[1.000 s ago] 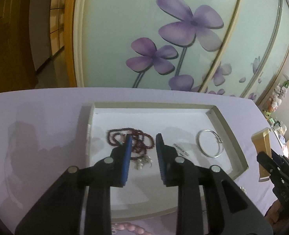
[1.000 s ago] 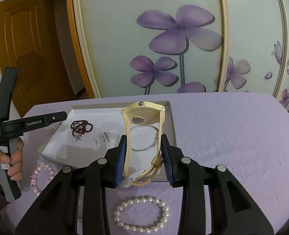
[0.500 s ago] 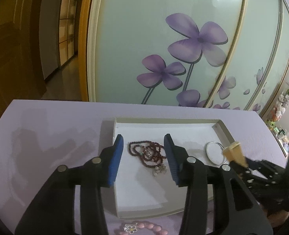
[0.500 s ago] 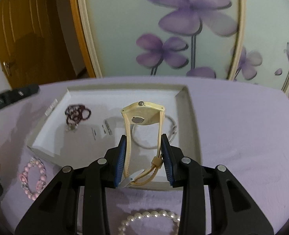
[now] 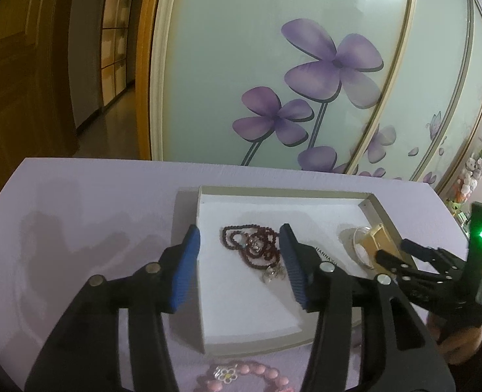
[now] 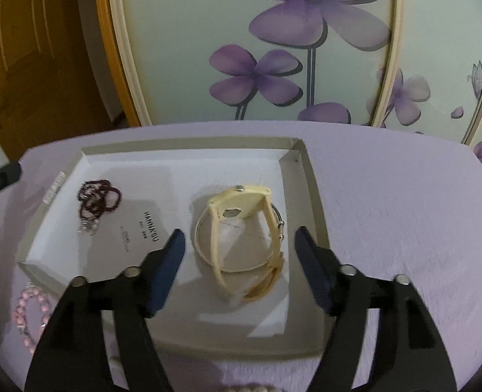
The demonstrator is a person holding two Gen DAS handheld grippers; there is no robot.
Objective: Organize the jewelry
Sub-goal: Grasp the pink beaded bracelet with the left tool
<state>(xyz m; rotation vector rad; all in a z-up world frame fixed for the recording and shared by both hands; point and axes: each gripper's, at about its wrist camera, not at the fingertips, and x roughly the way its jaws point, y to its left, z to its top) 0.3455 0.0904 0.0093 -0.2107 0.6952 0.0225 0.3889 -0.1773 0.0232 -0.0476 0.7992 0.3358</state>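
Purple flowers on pale sliding wardrobe doors (image 6: 273, 49) fill the wall behind a table (image 6: 404, 212) covered in lilac cloth. On it sits a shallow white tray (image 6: 309, 176). The right gripper (image 6: 239, 248) has just been opening its blue fingers (image 6: 312, 268); they now stand wide apart with the cream watch (image 6: 241, 202) between them, untouched, resting inside the tray on top of a silver bangle (image 6: 201, 245). Toward the tray's left side lies a dark red bead strand (image 6: 98, 197). The left gripper (image 5: 239, 263) has also just been opening, its fingers parted and clear of those beads. A pink bead bracelet (image 6: 28, 307) lies on the cloth just outside the tray's near left corner.
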